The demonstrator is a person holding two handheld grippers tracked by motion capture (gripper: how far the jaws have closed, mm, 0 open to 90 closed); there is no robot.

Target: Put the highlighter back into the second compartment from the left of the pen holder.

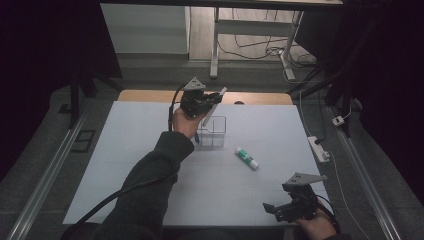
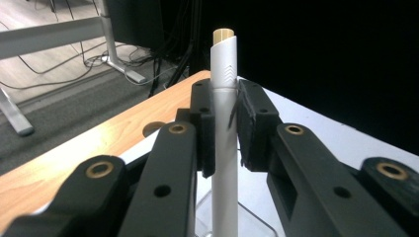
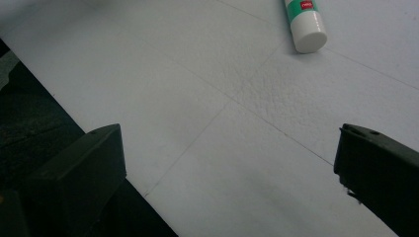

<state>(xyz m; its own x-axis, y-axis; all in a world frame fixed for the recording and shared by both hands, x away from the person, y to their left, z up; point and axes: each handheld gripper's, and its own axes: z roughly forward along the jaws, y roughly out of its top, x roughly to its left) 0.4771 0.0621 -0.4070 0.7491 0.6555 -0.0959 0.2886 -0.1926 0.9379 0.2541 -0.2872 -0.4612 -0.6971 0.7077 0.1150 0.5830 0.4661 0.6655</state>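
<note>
My left gripper [image 1: 207, 102] is raised over the far middle of the white mat, shut on a white pen [image 2: 225, 123] with a tan end cap. The pen [image 1: 214, 106] slants down into a clear plastic box [image 1: 214, 133] that stands on the mat just below it. In the left gripper view the box's clear rim [image 2: 257, 217] lies under the jaws. A white and green glue stick [image 1: 247, 158] lies flat to the right of the box; its white cap [image 3: 307, 29] is at the top of the right gripper view. My right gripper [image 1: 280, 207] rests open at the near right edge, holding nothing.
The white mat [image 1: 150, 165] covers most of a wooden table whose bare far edge [image 1: 150, 95] is exposed. A power strip [image 1: 318, 148] and cables lie on the floor to the right. A white desk frame [image 1: 250, 35] stands beyond the table.
</note>
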